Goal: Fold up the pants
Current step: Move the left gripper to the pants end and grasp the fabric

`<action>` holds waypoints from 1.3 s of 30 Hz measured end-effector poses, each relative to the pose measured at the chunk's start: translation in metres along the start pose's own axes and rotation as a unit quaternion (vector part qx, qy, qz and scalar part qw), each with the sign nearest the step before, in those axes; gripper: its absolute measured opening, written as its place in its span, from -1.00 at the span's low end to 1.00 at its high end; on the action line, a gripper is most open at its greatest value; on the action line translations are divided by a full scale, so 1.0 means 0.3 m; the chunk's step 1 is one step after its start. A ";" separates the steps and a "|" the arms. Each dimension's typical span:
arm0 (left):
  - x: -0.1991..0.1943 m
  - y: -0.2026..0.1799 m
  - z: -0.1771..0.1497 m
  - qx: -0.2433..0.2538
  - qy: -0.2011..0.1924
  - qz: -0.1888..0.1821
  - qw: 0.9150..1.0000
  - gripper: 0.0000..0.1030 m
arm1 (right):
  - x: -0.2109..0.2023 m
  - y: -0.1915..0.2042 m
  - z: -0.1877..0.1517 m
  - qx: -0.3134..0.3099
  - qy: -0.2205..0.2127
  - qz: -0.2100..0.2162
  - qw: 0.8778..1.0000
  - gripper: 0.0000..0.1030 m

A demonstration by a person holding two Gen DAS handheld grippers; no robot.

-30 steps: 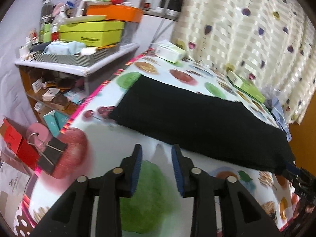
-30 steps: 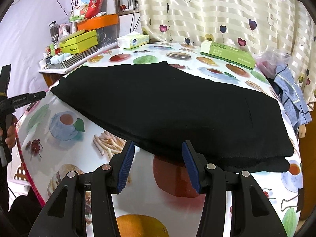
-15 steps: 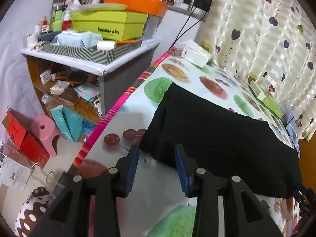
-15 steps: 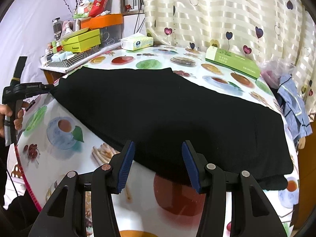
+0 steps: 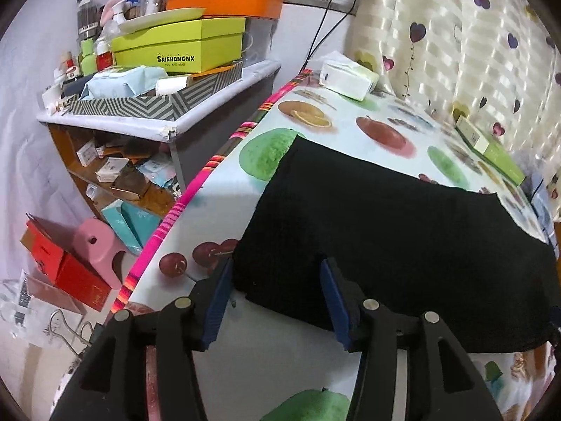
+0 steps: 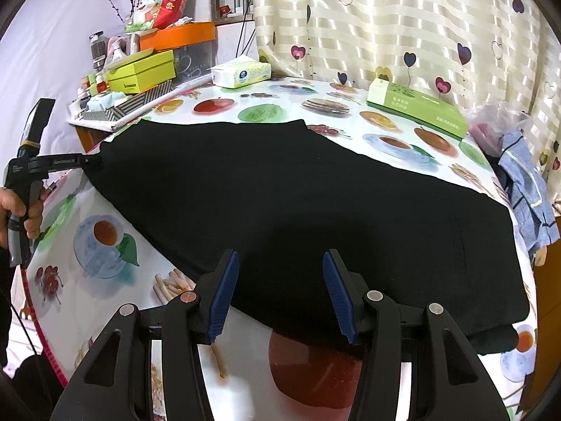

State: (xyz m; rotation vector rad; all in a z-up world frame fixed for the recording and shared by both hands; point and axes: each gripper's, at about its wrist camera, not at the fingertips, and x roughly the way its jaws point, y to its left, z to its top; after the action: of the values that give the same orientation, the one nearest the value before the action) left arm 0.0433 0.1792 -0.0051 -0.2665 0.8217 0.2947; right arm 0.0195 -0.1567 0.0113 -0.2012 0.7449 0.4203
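Pants (image 6: 298,203): we hold left gripper (image 5: 275,280) and right gripper (image 6: 280,273) spread wide at its edges; underside layers hidden.

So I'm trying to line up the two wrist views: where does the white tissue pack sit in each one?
Left wrist: the tissue pack lies top centre, at the table's far corner, below the curtain.
Right wrist: the tissue pack lies upper left of centre, beyond the black pants.
Shared landmark: the yellow-green box on the shelf, left of the pack in both.
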 end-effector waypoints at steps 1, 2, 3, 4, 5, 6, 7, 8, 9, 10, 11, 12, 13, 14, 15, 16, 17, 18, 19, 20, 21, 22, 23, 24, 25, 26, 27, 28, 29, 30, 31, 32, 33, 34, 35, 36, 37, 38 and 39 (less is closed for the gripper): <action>0.001 -0.004 0.001 0.002 0.000 0.006 1.000 -0.11 | 0.001 -0.001 -0.001 0.000 0.000 0.001 1.000 0.00; 0.002 -0.006 0.003 0.004 0.000 0.006 1.000 -0.36 | 0.002 -0.002 -0.001 0.001 0.000 0.001 1.000 0.00; 0.004 -0.007 0.006 0.003 0.001 -0.008 1.000 -0.59 | 0.002 -0.003 -0.002 0.002 0.000 0.001 1.000 0.00; 0.005 -0.012 0.006 0.005 0.002 -0.013 1.000 -0.65 | 0.001 -0.003 -0.003 0.002 0.000 0.001 1.000 0.00; 0.004 -0.021 0.007 0.009 0.002 -0.010 1.000 -0.72 | 0.001 -0.006 -0.005 0.004 0.000 0.001 1.000 0.00; 0.005 -0.029 0.008 0.011 0.002 -0.012 1.000 -0.77 | -0.001 -0.009 -0.007 0.006 0.000 0.001 1.000 0.00; 0.006 -0.030 0.009 0.010 0.002 -0.014 1.000 -0.77 | -0.003 -0.014 -0.009 0.009 -0.001 0.001 1.000 0.00; 0.006 -0.028 0.011 0.008 0.002 -0.017 1.000 -0.78 | -0.005 -0.018 -0.011 0.011 -0.002 0.001 1.000 0.00; 0.003 -0.019 0.013 -0.001 0.001 -0.026 1.000 -0.79 | -0.007 -0.026 -0.012 0.014 -0.002 0.002 1.000 0.00; 0.000 -0.006 0.014 -0.012 -0.002 -0.040 0.999 -0.79 | -0.009 -0.032 -0.014 0.018 -0.003 0.003 1.000 0.00; -0.002 0.005 0.015 -0.021 -0.001 -0.047 0.999 -0.80 | -0.010 -0.040 -0.016 0.023 -0.003 0.003 1.000 0.00; -0.004 0.012 0.015 -0.029 -0.003 -0.056 0.998 -0.80 | -0.009 -0.045 -0.017 0.026 -0.003 0.003 1.000 0.00; -0.012 0.017 0.014 -0.038 -0.008 -0.067 0.997 -0.80 | -0.008 -0.052 -0.017 0.030 -0.003 0.003 1.000 0.00; -0.022 0.023 0.016 -0.044 -0.014 -0.078 0.996 -0.80 | -0.005 -0.058 -0.015 0.033 -0.002 0.003 0.999 0.00; -0.031 0.021 0.020 -0.047 -0.020 -0.085 0.995 -0.80 | -0.001 -0.063 -0.015 0.037 -0.001 0.003 0.999 0.00; -0.041 0.016 0.024 -0.049 -0.025 -0.094 0.994 -0.80 | 0.001 -0.070 -0.016 0.040 0.000 0.004 0.999 0.00; -0.055 0.011 0.030 -0.051 -0.032 -0.108 0.992 -0.80 | 0.002 -0.075 -0.016 0.043 0.000 0.005 0.999 0.00; -0.067 0.002 0.034 -0.051 -0.037 -0.118 0.991 -0.80 | 0.002 -0.078 -0.015 0.045 0.000 0.006 0.999 0.00; -0.081 -0.010 0.041 -0.049 -0.044 -0.130 0.989 -0.80 | 0.003 -0.080 -0.015 0.047 -0.001 0.008 0.999 0.00; -0.091 -0.025 0.049 -0.047 -0.048 -0.139 0.988 -0.80 | 0.003 -0.081 -0.014 0.048 -0.001 0.009 0.999 0.00; -0.101 -0.045 0.057 -0.043 -0.052 -0.153 0.986 -0.80 | 0.004 -0.082 -0.013 0.049 -0.001 0.009 0.999 0.00; -0.107 -0.065 0.064 -0.039 -0.054 -0.163 0.984 -0.80 | 0.003 -0.082 -0.013 0.048 -0.001 0.008 0.999 0.00; -0.112 -0.091 0.072 -0.033 -0.055 -0.174 0.983 -0.80 | 0.002 -0.083 -0.013 0.048 -0.002 0.008 0.999 0.00; -0.114 -0.114 0.080 -0.027 -0.056 -0.181 0.981 -0.80 | 0.001 -0.084 -0.014 0.049 -0.002 0.009 0.999 0.00; -0.115 -0.139 0.088 -0.021 -0.057 -0.189 0.980 -0.80 | -0.001 -0.087 -0.016 0.050 -0.003 0.008 0.999 0.00; -0.116 -0.162 0.094 -0.016 -0.057 -0.198 0.978 -0.80 | -0.002 -0.089 -0.018 0.050 -0.003 0.008 0.999 0.00; -0.118 -0.191 0.100 -0.010 -0.057 -0.209 0.976 -0.80 | -0.004 -0.092 -0.020 0.052 -0.003 0.006 0.999 0.00; -0.119 -0.219 0.106 -0.003 -0.057 -0.219 0.974 -0.80 | -0.007 -0.096 -0.022 0.053 -0.004 0.005 0.999 0.00; -0.122 -0.249 0.111 0.004 -0.057 -0.229 0.972 -0.80 | -0.010 -0.100 -0.024 0.054 -0.004 0.004 0.999 0.00; -0.129 -0.274 0.112 0.011 -0.057 -0.240 0.969 -0.80 | -0.012 -0.103 -0.026 0.056 -0.004 0.003 0.998 0.00; -0.134 -0.305 0.115 0.020 -0.057 -0.251 0.966 -0.80 | -0.014 -0.108 -0.028 0.057 -0.004 0.002 0.998 0.00; -0.138 -0.333 0.115 0.028 -0.056 -0.260 0.963 -0.80 | -0.017 -0.114 -0.031 0.059 -0.005 0.000 0.998 0.00; -0.144 -0.371 0.113 0.038 -0.054 -0.271 0.960 -0.80 | -0.021 -0.117 -0.034 0.061 -0.005 -0.001 0.998 0.00; -0.149 -0.396 0.108 0.047 -0.052 -0.280 0.958 -0.80 | -0.022 -0.121 -0.036 0.063 -0.005 -0.002 0.998 0.00; -0.150 -0.429 0.099 0.056 -0.047 -0.290 0.954 -0.80 | -0.024 -0.126 -0.039 0.066 -0.005 -0.003 0.998 0.00; -0.149 -0.466 0.087 0.067 -0.041 -0.300 0.951 -0.80 | -0.026 -0.129 -0.040 0.067 -0.005 -0.002 0.998 0.00; -0.146 -0.499 0.075 0.077 -0.034 -0.307 0.948 -0.80 | -0.026 -0.132 -0.041 0.069 -0.005 -0.002 0.998 0.00; -0.142 -0.533 0.060 0.087 -0.026 -0.316 0.944 -0.81 | -0.027 -0.135 -0.044 0.071 -0.004 -0.002 0.997 0.00; -0.138 -0.559 0.045 0.094 -0.019 -0.323 0.941 -0.80 | -0.027 -0.136 -0.045 0.071 -0.004 -0.002 0.997 0.00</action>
State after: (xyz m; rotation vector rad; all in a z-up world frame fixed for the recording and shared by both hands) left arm 0.0855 0.0221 0.0546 -0.3339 0.6766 -0.3939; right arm 0.0239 -0.2002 0.0086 -0.0666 0.7635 0.3628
